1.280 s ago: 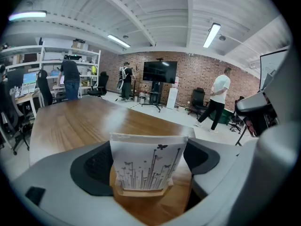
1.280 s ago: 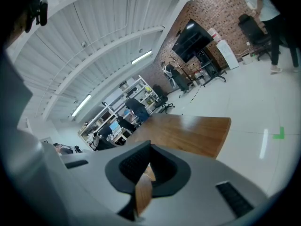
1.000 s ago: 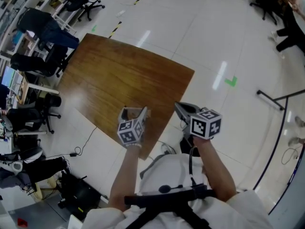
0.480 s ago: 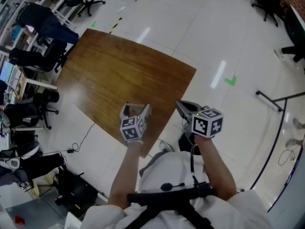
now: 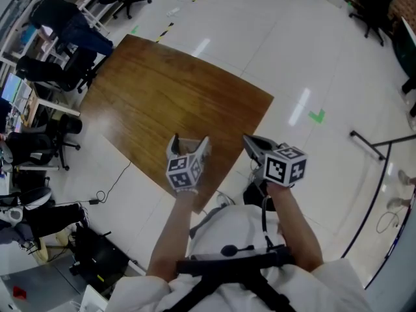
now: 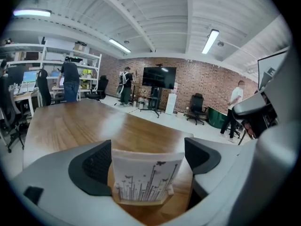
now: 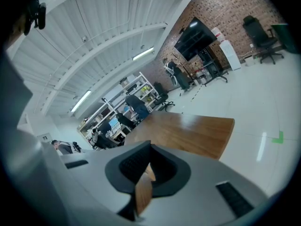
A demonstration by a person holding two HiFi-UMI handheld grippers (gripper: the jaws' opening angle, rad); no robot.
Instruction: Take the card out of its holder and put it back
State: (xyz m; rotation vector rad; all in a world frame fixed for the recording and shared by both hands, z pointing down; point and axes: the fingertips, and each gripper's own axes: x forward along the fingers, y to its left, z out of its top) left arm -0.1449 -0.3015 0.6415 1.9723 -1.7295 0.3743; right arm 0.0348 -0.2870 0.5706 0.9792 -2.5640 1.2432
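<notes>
Card (image 6: 146,175) white, black butterfly-and-grass print | upright in wooden holder (image 6: 140,201)

No words, numbers or brand names can be read anywhere. The white card (image 6: 146,175) bears only thin black stems and butterflies.

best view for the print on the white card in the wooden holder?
Left gripper view: the white card with black butterfly print faces the camera, upright in its wooden holder between the jaws. Head view shows just a pale top edge. Right gripper view: no card, only a wood-coloured sliver.
</notes>
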